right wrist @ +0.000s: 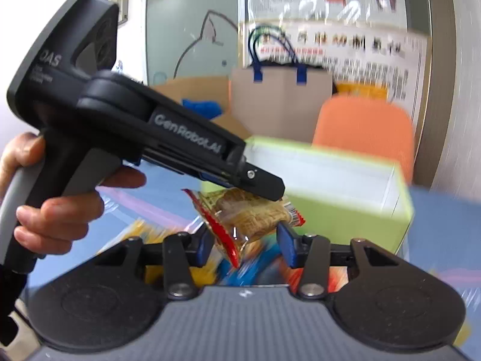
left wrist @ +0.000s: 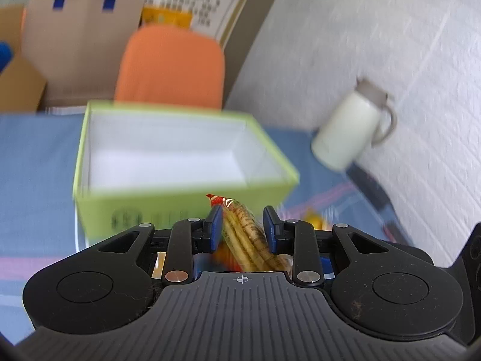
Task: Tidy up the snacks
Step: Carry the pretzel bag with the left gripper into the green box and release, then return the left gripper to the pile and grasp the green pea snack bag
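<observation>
Clear-plastic, red-edged packet of tan biscuit sticks [left wrist: 243,225] sits pinched between the blue pads of the left gripper [left wrist: 243,230], lifted just short of the open lime-green cardboard box [left wrist: 180,201] ahead. The carry step seems underway; next comes moving forward over the rim and releasing. The right gripper [right wrist: 243,245] hangs wide and empty behind the packet.

I count one green box [left wrist: 183,207] with white inside, at about 12 o'clock from my left gripper [left wrist: 243,227], and one snack packet [left wrist: 249,234] with yellow sticks clamped between its fingers. At 2 o'clock there is one white mug [left wrist: 350,129], and at 11 o'clock one orange chair [left wrist: 171,66] and one brown paper bag [left wrist: 78,42]. More snack packets [right wrist: 255,267] lie below my right gripper [right wrist: 245,245], too blurred to count.
</observation>
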`<state>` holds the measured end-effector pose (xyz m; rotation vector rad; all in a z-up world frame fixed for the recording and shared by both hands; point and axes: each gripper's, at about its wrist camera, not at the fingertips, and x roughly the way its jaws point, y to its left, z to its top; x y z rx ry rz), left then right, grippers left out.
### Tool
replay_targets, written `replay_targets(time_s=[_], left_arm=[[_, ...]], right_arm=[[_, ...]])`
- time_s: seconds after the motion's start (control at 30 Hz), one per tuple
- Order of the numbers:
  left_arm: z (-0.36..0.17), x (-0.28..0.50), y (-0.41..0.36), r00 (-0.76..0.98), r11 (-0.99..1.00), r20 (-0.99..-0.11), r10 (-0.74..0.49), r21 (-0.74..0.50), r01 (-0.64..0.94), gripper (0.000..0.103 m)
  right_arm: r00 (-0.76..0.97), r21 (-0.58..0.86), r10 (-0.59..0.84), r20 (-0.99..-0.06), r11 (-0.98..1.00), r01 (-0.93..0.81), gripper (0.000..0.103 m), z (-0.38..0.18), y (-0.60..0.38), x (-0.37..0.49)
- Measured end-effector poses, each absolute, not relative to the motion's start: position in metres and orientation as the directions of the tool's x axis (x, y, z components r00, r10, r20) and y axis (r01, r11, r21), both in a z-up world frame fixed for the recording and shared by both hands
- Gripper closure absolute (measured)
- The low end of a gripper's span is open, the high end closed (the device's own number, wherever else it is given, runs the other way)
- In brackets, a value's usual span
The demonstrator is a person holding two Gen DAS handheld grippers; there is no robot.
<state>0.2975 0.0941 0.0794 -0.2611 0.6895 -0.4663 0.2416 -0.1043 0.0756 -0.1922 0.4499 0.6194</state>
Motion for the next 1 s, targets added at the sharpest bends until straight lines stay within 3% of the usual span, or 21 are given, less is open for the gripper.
replay_targets(time_s=[0.13,0.3,0.37,0.4,0.43,0.47,0.57,0.67,0.87,1.0], left_arm=[[0.093,0.351,0.078,0.707,0.888,-0.541,-0.455,-0.339,0.311,0.097],[0.065,0.422,0.061,0.674,0.883,-0.582,-0.456,-0.393,0.258,0.096],[0.05,0.441,0.059,0.665,0.883,-0.595,-0.451,-0.406,0.236,0.086],[0.044,0.447,0.061,0.666,0.884,-0.599,-0.444,-0.412,0.22,0.078],[0.04,0.45,0.065,0.666,0.887,-0.605,-0.436,-0.415,0.204,0.06],[0.039,0.449,0.071,0.675,0.886,-0.599,-0.432,-0.421,0.193,0.049],[0.048,0.433,0.086,0.724,0.894,-0.56,-0.404,-0.41,0.182,0.038],[0.062,0.41,0.098,0.756,0.895,-0.528,-0.386,-0.413,0.169,0.031],[0.079,0.345,0.103,0.757,0.898,-0.522,-0.392,-0.397,0.192,0.03],[0.08,0.285,0.098,0.768,0.921,-0.529,-0.361,-0.331,0.205,0.029]], right_arm=[[0.757,-0.128,0.464,-0.46,0.809,-0.574,0.055,0.085,-0.1,0.297],[0.729,-0.104,0.43,-0.532,0.822,-0.561,0.055,0.069,-0.112,0.362],[0.723,-0.067,0.423,-0.546,0.838,-0.541,0.052,0.063,-0.121,0.381],[0.721,-0.04,0.425,-0.548,0.847,-0.53,0.041,0.063,-0.127,0.387],[0.727,-0.018,0.43,-0.535,0.855,-0.519,0.022,0.064,-0.135,0.387],[0.749,-0.007,0.437,-0.499,0.862,-0.507,0.01,0.067,-0.143,0.38],[0.788,0.033,0.462,-0.407,0.869,-0.493,0.009,0.081,-0.167,0.358],[0.785,0.073,0.461,-0.414,0.876,-0.476,0.009,0.093,-0.176,0.342],[0.701,0.172,0.57,-0.427,0.813,-0.556,0.006,0.106,-0.185,0.282],[0.659,0.119,0.603,-0.451,0.772,-0.624,0.006,0.101,-0.176,0.219]])
